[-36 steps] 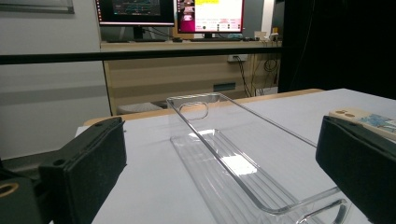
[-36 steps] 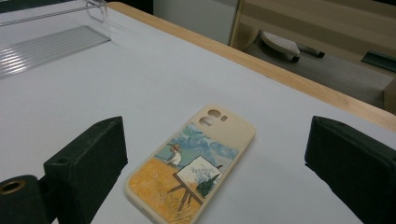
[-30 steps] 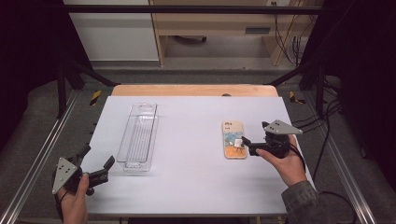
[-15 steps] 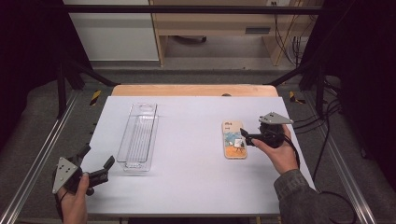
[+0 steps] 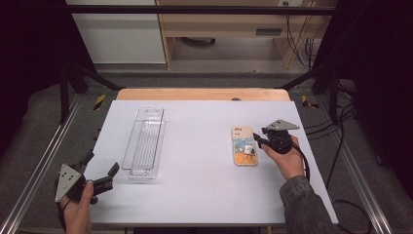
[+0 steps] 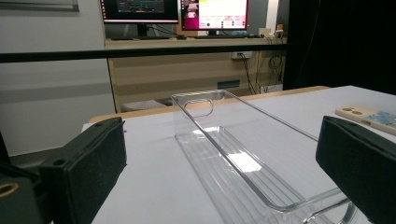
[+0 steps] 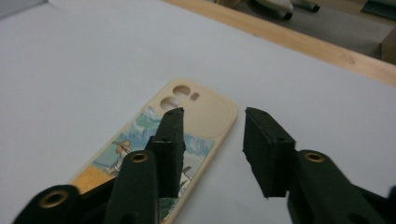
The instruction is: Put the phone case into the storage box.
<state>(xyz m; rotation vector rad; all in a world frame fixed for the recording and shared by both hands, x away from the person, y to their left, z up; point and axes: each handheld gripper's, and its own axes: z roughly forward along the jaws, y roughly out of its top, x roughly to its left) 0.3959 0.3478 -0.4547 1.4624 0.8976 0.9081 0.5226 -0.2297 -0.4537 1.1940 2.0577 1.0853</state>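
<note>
A beige phone case point(image 5: 243, 145) with a painted picture lies flat on the white table point(image 5: 195, 175), right of centre. My right gripper point(image 5: 256, 140) is low at the case's right edge. In the right gripper view, one jaw hangs over the case point(image 7: 126, 149) and the other over bare table. The gripper point(image 7: 215, 113) has just been closing its jaws; they stand narrowed around the case's edge, and the pads are not pressing on it. My left gripper point(image 5: 102, 163) rests open at the table's front left, with nothing in it. In its own view it point(image 6: 219, 154) faces a clear plastic tray point(image 6: 275, 119).
The long clear tray point(image 5: 134, 146) lies empty, left of centre, running front to back. A wooden strip point(image 5: 202, 94) borders the table's far edge. Metal rails run along both sides. A cable trails from the right gripper off the table's right side.
The right gripper has moved left to the phone case and lower, and its jaws have narrowed. The left gripper and tray have stayed put.
</note>
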